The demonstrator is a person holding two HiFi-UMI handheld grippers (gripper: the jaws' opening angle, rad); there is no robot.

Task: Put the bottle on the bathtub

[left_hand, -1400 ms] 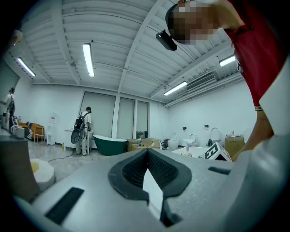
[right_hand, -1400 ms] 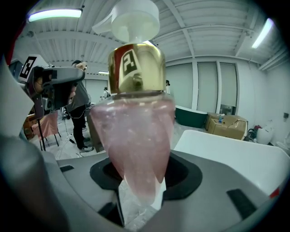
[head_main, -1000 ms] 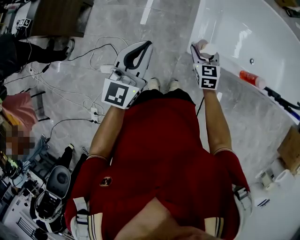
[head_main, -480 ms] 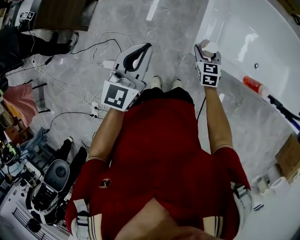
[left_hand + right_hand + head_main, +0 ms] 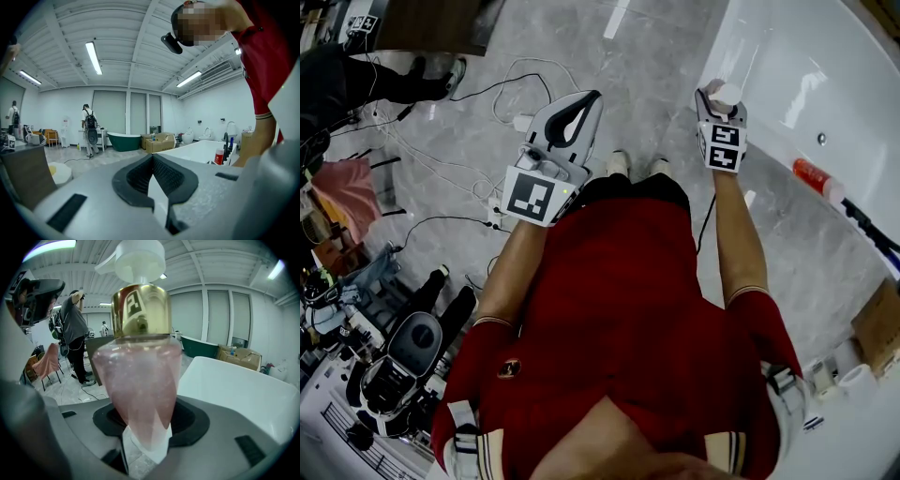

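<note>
Both arms reach forward from the red-sleeved shoulders, elbows bent. The right tool (image 5: 717,98) is held upright at the near edge of the white bathtub (image 5: 787,84), its jaws clamped on the pink bottle (image 5: 140,376) – gold collar and white pump on top. The bottle is in the air, not yet on the tub. The left tool (image 5: 589,101) points out over the grey floor (image 5: 656,56), jaws together with nothing between them. Compared with a second ago, the right tool sits slightly further forward along the tub's edge, with the grip unchanged – the left has barely moved.
</note>
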